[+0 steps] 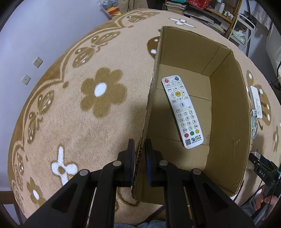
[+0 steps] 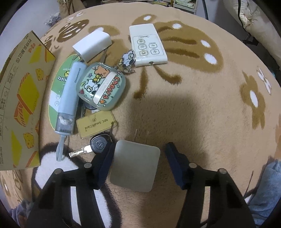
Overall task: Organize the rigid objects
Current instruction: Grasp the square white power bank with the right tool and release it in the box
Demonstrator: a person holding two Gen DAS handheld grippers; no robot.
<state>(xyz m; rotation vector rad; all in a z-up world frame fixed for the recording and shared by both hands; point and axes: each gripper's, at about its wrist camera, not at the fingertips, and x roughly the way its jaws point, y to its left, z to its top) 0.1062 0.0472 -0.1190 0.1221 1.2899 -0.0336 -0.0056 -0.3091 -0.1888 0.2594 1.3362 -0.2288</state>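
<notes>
My left gripper [image 1: 140, 145] is shut on the near left wall of an open cardboard box [image 1: 226, 112], one finger inside and one outside. A white TV remote [image 1: 182, 112] lies on the box floor. My right gripper [image 2: 138, 149] is open over the carpet, its fingers on either side of a flat grey square tile [image 2: 135, 168]; the left finger touches its edge. Ahead lie a car key [image 2: 98, 145], a gold NFC card [image 2: 95, 123], a blue cylindrical gadget [image 2: 69, 98], a "Cheers" cartoon case [image 2: 101, 86], a white charger [image 2: 92, 44] and a small white remote [image 2: 147, 44].
A tan flower-patterned carpet [image 1: 87, 122] covers the surface. The box's printed outer wall [image 2: 19, 105] stands left of the pile. A green oval card [image 2: 59, 82] lies under the gadget. A dog keychain [image 2: 127, 59] sits by the small remote. Shelves [image 1: 210, 10] stand behind.
</notes>
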